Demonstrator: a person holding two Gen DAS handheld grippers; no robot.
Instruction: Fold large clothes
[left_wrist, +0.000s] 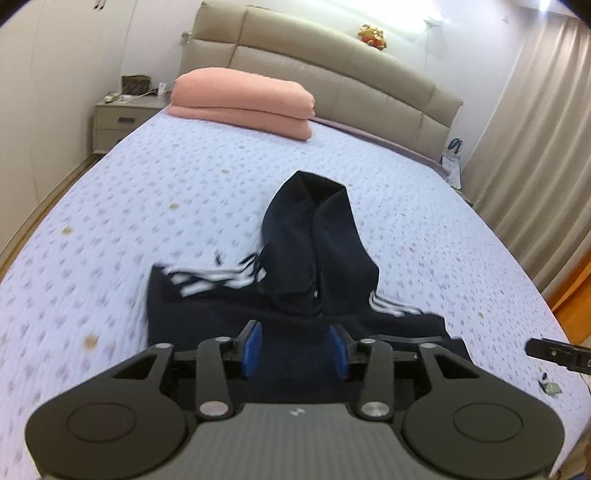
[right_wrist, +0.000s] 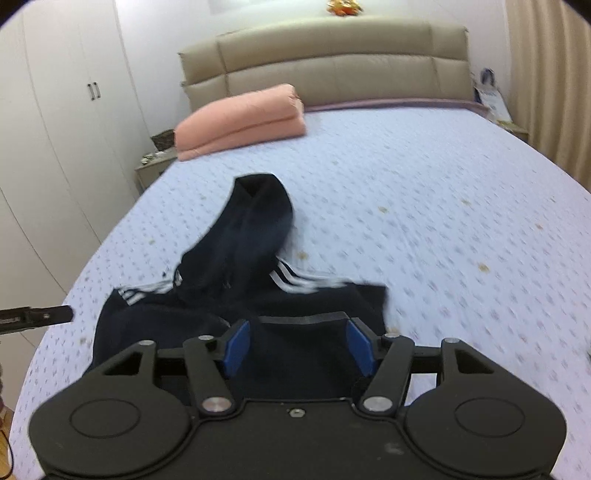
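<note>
A dark navy hoodie (left_wrist: 295, 295) with white stripes lies partly folded on the bed (left_wrist: 147, 206), hood pointing at the headboard (left_wrist: 332, 74); left claw (left_wrist: 295, 347) and right claw (right_wrist: 297, 345) hover over it, both spread wide, gripping nothing

A home bedroom: ahead of the claw lie a wide bed (left_wrist: 184, 192) with padded headboard (left_wrist: 332, 74), folded pink blanket (left_wrist: 243, 103), nightstand (left_wrist: 122, 118), white wardrobe (right_wrist: 66, 110) and curtains (left_wrist: 535, 147).
</note>
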